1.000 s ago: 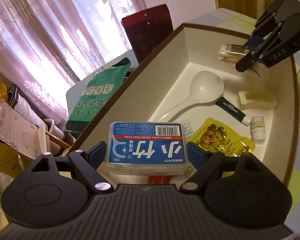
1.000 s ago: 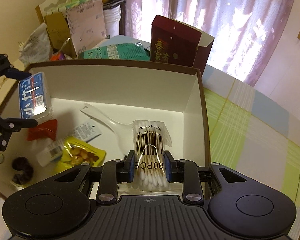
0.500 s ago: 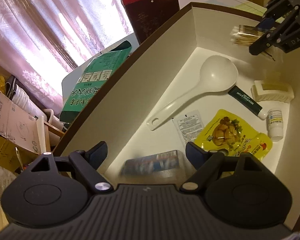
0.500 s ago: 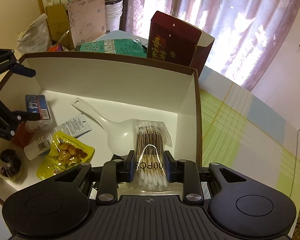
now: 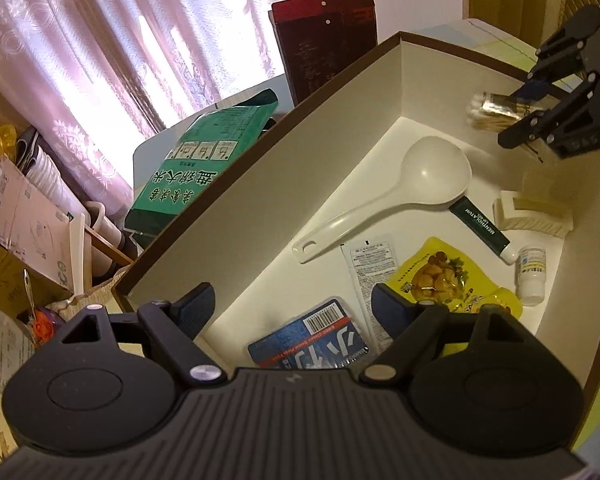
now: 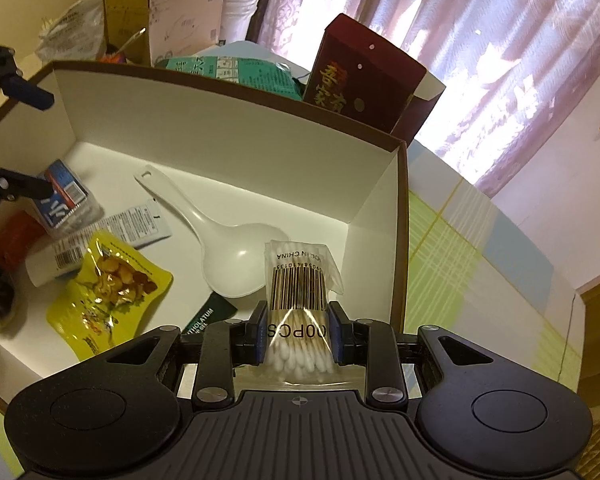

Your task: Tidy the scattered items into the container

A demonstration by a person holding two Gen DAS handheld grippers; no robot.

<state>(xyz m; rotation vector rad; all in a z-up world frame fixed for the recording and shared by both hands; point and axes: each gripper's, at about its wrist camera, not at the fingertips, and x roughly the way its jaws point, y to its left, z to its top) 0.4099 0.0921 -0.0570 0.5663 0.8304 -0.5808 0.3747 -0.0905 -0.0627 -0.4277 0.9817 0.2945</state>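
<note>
A white box with a brown rim (image 5: 340, 128) (image 6: 236, 120) holds the tidied items. My left gripper (image 5: 292, 304) is open and empty above the blue floss pick box (image 5: 312, 340), which lies on the box floor and also shows in the right wrist view (image 6: 60, 196). My right gripper (image 6: 300, 326) is shut on a clear bag of cotton swabs (image 6: 298, 300) and holds it over the box's right end, near the side wall. The bag also shows in the left wrist view (image 5: 496, 114).
Inside the box lie a white rice spoon (image 5: 404, 188), a yellow snack pouch (image 5: 448, 284), a white sachet (image 5: 370, 264), a green tube (image 5: 480, 224), a small bottle (image 5: 532, 274) and a cream holder (image 5: 532, 214). A dark red carton (image 6: 360, 80) and green bag (image 5: 204, 164) stand behind.
My left gripper opened and let go of the blue floss box, which dropped to the box floor. The right gripper, still gripping the swabs, moved further over the box.
</note>
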